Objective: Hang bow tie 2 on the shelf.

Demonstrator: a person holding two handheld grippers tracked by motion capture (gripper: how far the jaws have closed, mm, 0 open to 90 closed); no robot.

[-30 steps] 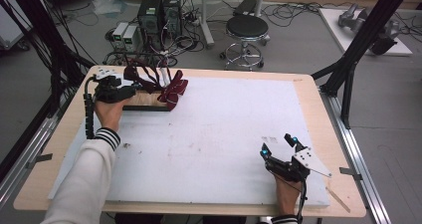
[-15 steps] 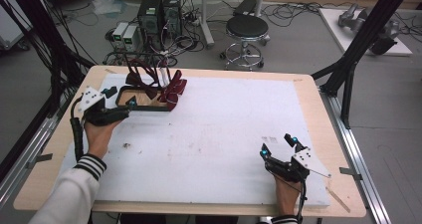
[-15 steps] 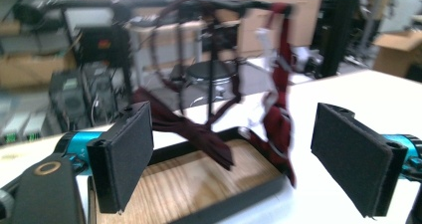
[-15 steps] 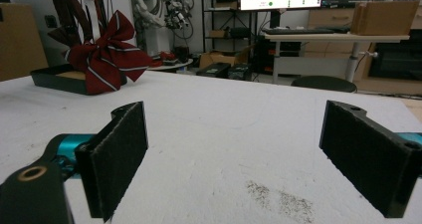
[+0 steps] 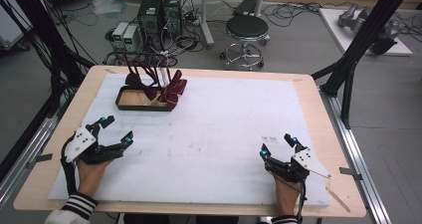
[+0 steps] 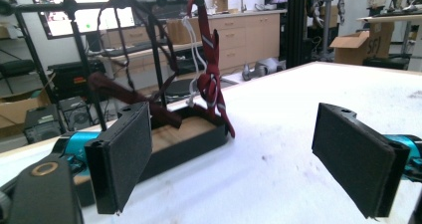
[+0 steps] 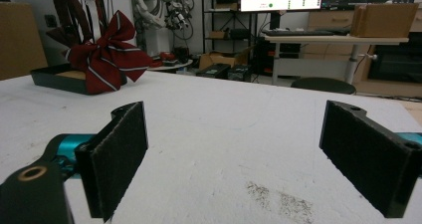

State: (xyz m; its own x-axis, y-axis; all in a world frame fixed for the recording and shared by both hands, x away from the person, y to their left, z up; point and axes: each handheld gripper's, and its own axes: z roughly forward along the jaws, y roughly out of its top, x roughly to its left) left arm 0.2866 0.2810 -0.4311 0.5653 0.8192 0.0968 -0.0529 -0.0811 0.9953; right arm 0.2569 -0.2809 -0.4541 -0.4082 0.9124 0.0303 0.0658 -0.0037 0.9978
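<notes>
Left hand-held gripper [image 5: 115,130], jaws just opened wide and empty, sits lower left. Right hand-held gripper [image 5: 277,146] rests released, lower right. The striped bow ties [image 5: 171,88] hang on the tray rack [image 5: 133,103], upper left. Placement appears complete; next, retreat clear.

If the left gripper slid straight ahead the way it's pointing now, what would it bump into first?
Probably the black tray that carries the stand with the dark red bow ties. The left gripper has open jaws with only bare white table cover between them. Depth is hard to judge.
</notes>
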